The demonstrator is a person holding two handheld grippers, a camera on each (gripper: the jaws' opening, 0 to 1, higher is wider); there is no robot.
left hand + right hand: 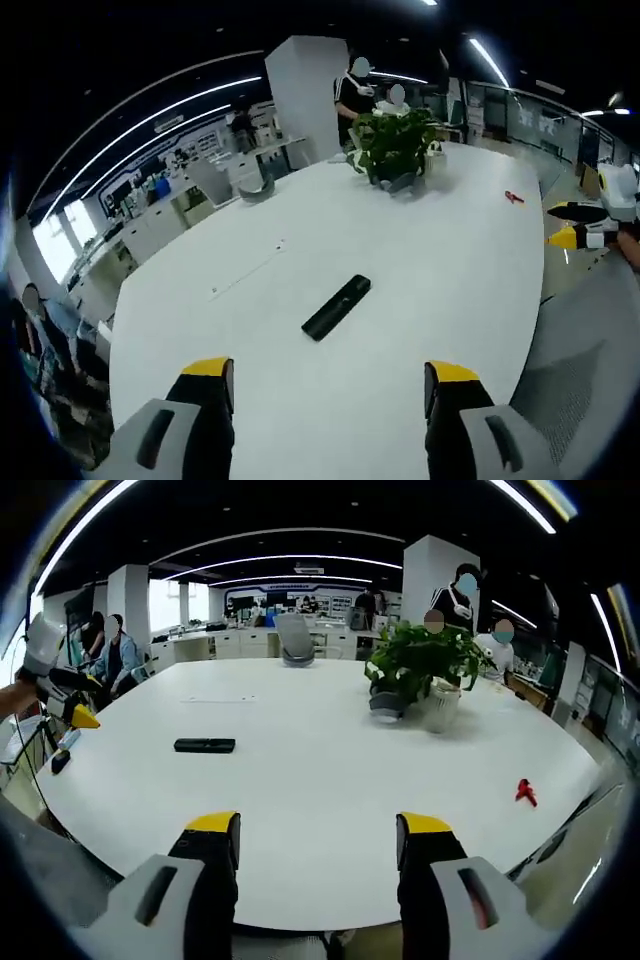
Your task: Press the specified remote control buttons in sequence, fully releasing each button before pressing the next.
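A black remote control point(337, 306) lies flat on the white oval table point(420, 240), a short way ahead of my left gripper point(330, 385), which is open with nothing between its yellow-tipped jaws. In the right gripper view the same remote point(204, 745) lies to the left on the table point(330, 780), well away from my right gripper point(318, 842), also open and empty. The right gripper point(578, 226) shows at the far right edge of the left gripper view, off the table. The left gripper point(72, 702) shows at the far left of the right gripper view, held by a hand.
A potted green plant point(393, 148) stands at the far end of the table, also plant point(420, 670). A small red object point(514, 198) lies near the table's edge, red object point(525, 792). An office chair point(296, 640), counters and several people are beyond the table.
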